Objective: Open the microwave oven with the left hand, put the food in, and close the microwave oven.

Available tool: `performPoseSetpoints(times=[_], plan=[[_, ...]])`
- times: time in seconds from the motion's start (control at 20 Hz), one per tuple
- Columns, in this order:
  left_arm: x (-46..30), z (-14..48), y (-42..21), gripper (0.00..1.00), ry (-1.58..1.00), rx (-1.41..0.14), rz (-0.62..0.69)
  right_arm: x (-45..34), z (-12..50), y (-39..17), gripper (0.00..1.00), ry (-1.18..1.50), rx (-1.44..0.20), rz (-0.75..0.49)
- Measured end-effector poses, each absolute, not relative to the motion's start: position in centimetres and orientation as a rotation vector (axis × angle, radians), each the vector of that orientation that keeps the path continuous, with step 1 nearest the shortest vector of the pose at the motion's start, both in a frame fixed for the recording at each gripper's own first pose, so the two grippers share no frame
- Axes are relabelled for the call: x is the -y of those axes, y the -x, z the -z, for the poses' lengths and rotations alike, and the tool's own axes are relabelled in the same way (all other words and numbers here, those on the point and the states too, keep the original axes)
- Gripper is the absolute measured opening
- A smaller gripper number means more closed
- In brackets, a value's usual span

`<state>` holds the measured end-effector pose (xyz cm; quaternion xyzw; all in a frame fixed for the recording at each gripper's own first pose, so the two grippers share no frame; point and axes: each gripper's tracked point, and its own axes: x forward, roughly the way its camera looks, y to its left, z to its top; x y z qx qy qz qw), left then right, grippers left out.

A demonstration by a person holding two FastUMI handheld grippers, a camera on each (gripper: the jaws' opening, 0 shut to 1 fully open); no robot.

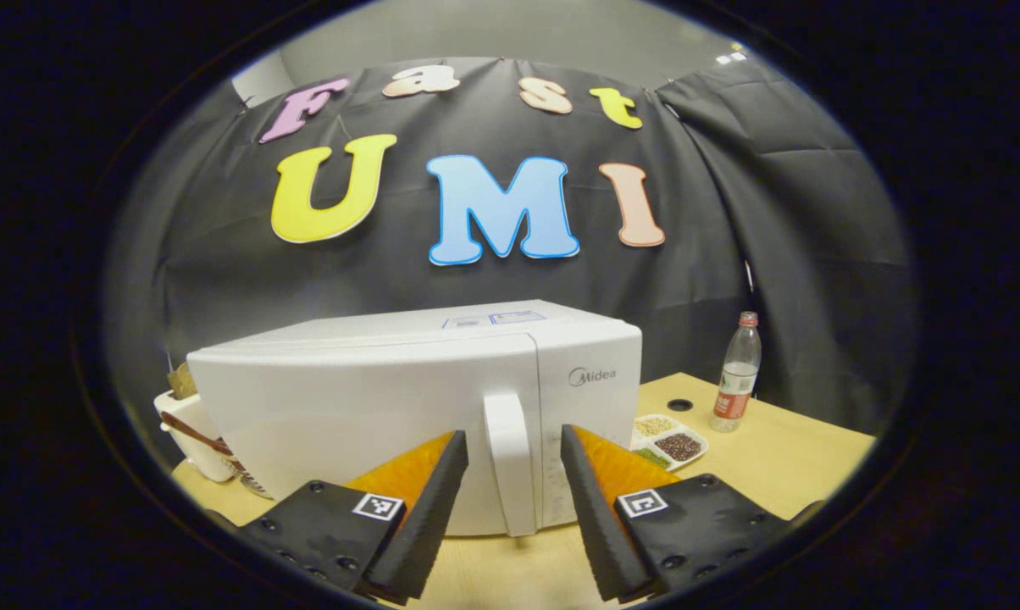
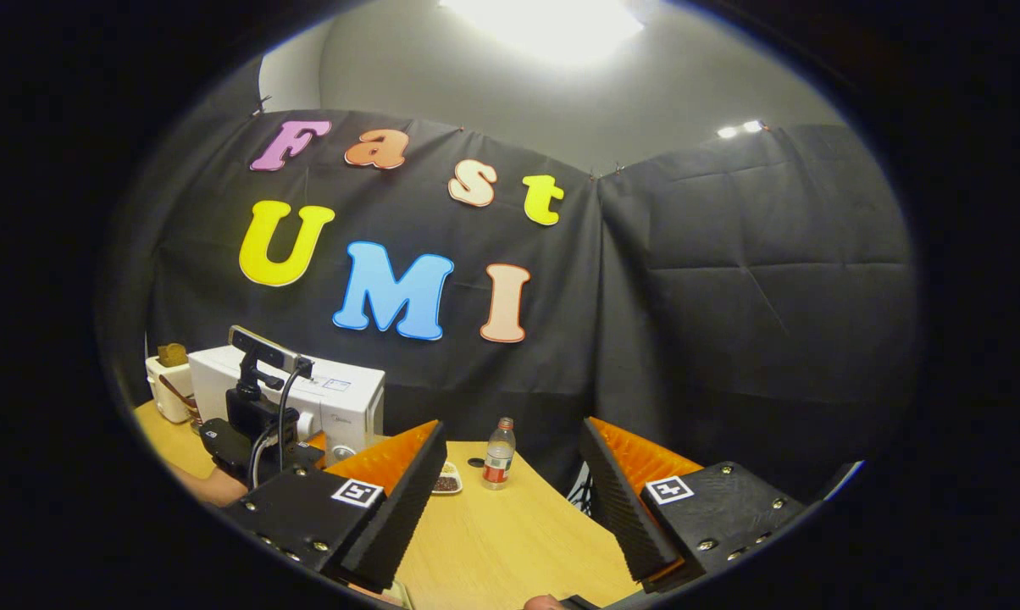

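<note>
Left claw (image 1: 514,445): spread wide, one finger on either side of the microwave's door handle (image 1: 508,462), neither finger seen pressing on it.
Microwave oven (image 1: 408,407): white, door closed, standing on the wooden counter (image 1: 781,462); in the right gripper view it sits at the far left (image 2: 340,402), partly behind the left rig (image 2: 256,424).
Food dish (image 1: 669,440): a white divided tray with compartments of pale, dark and green grains, on the counter just to the right of the microwave; a small part of it shows past the right claw's finger (image 2: 447,483).
Right claw (image 2: 514,474): spread open, grasping nothing, held above the counter well apart from the microwave.
Bottle (image 1: 737,383): clear plastic, red cap and red label, upright on the counter beyond the dish; also seen between the right claw's fingers (image 2: 499,453).
Counter hole (image 1: 680,405): a round dark opening between dish and bottle.
White container (image 1: 190,432): on the microwave's left, holding a brown item and dark sticks.
Backdrop: black cloth behind the counter.
</note>
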<state>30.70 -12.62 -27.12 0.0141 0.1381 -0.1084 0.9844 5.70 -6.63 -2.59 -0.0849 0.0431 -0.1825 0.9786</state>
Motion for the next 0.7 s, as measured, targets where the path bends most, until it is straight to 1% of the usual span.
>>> performPoseSetpoints(times=[0.15, 0.25, 0.3, 0.45, 0.5, 0.55, 0.6, 0.7], plan=[[13.0, 28.1, -31.1, 0.65, -0.029, -0.297, 0.215, 7.1, 2.5, -5.2, 0.98, 0.171, -0.096, 0.390], [12.7, 28.3, -31.2, 0.52, -0.031, -0.293, 0.198, 7.3, 2.8, -4.9, 0.98, 0.166, -0.109, 0.399], [12.6, 28.3, -31.3, 0.43, -0.032, -0.300, 0.198, 7.3, 2.9, -4.8, 0.98, 0.169, -0.115, 0.402], [12.6, 28.2, -31.5, 0.34, -0.027, -0.315, 0.208, 7.4, 2.7, -4.2, 0.98, 0.176, -0.117, 0.399], [12.7, 28.3, -31.3, 0.29, -0.027, -0.329, 0.203, 7.4, 2.5, -4.0, 0.98, 0.177, -0.113, 0.396], [12.5, 28.2, -31.2, 0.27, -0.024, -0.334, 0.198, 7.3, 2.2, -4.0, 0.98, 0.179, -0.106, 0.390], [12.5, 28.1, -31.2, 0.22, -0.020, -0.345, 0.192, 7.2, 2.0, -3.9, 0.98, 0.184, -0.100, 0.384], [12.3, 28.1, -30.7, 0.15, -0.006, -0.357, 0.197, 7.1, 1.8, -3.8, 0.98, 0.194, -0.090, 0.370]])
